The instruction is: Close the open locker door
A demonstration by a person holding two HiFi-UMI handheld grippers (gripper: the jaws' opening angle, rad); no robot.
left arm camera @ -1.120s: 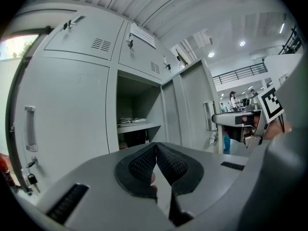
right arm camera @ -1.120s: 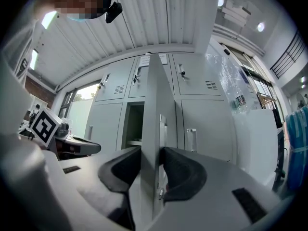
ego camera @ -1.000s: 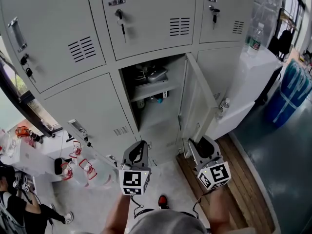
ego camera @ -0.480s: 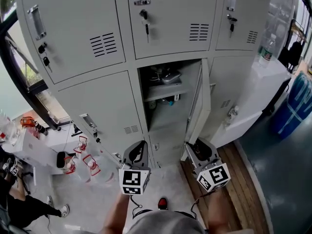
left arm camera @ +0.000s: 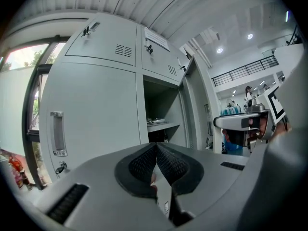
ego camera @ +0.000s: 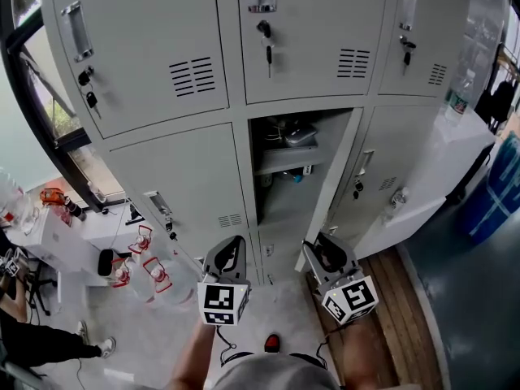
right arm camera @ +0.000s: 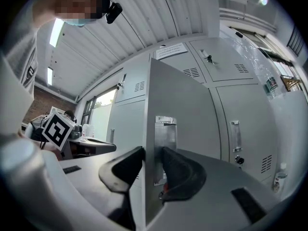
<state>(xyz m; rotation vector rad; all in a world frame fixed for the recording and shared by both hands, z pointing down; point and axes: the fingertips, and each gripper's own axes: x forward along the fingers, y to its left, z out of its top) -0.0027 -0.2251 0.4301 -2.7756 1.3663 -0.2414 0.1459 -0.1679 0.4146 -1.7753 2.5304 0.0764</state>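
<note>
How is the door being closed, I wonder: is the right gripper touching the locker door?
Touching. In the right gripper view, the right gripper clamps the locker door, pads on both sides.

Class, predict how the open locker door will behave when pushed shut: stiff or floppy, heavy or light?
The locker door looks like thin sheet metal: probably stiff, fairly light. Hung along one edge, it should swing, not slide. Its smooth paint may be slippery.

The pale grey sheet-metal locker door (ego camera: pixel 331 192) (right arm camera: pixel 180 105) (left arm camera: pixel 195 114) hangs upright from the right side of the middle lower compartment (ego camera: pixel 280 193). It stands partly open, swung outward, and shows almost edge-on in the head view. A bright metal latch plate (right arm camera: pixel 165 146) sits at its free edge. A recessed handle (ego camera: pixel 363 163) and a key (ego camera: pixel 357 189) are on its outer face.
</note>
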